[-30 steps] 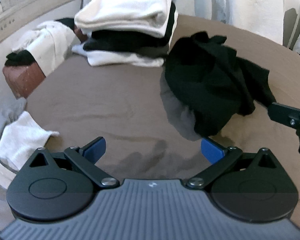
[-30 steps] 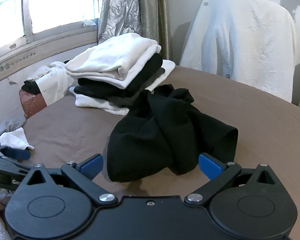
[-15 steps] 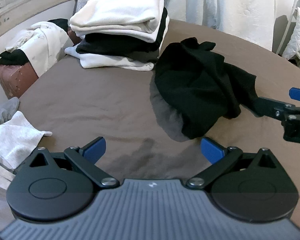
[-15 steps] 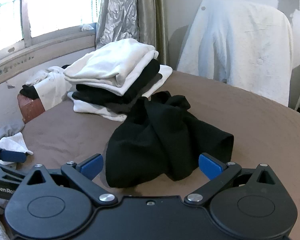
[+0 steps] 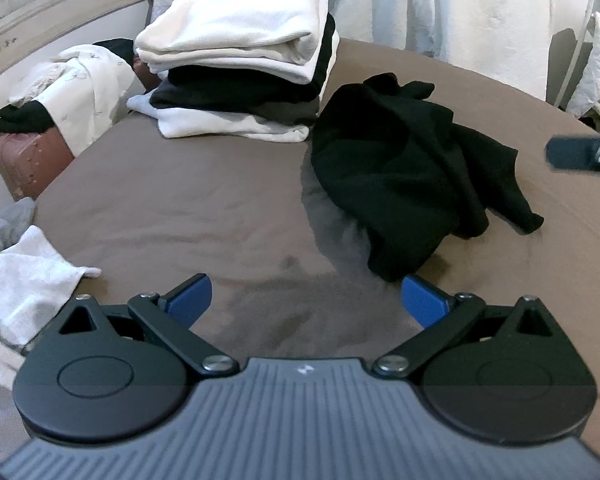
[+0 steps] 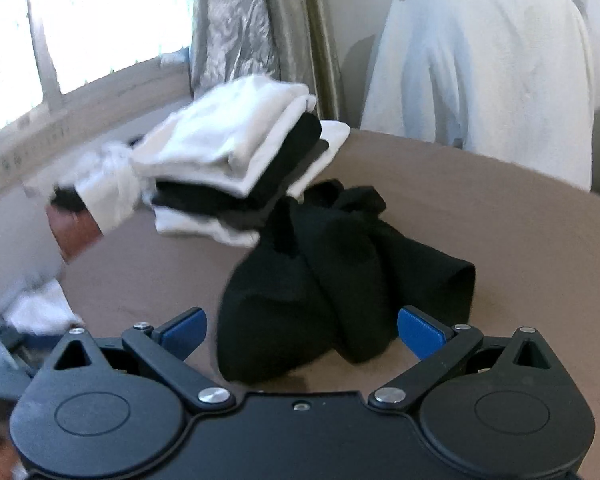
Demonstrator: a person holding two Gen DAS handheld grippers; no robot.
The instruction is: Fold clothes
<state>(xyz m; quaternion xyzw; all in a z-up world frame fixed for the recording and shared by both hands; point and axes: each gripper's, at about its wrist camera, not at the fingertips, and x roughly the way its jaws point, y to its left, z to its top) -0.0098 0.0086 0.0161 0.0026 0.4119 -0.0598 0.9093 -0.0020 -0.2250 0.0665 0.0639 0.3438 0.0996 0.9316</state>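
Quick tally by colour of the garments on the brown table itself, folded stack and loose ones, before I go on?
White folded garments in the stack: 2
Black or dark grey folded garments in the stack: 2, layers hard to separate
Crumpled black garment lying loose: 1
Total: 5

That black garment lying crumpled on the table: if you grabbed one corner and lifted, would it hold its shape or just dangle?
Probably dangle: the black garment lies in soft, slumped folds, so it looks floppy. It seems light, being thin cloth. Pushed, it would likely bunch and drag on the brown table cover rather than slide cleanly.
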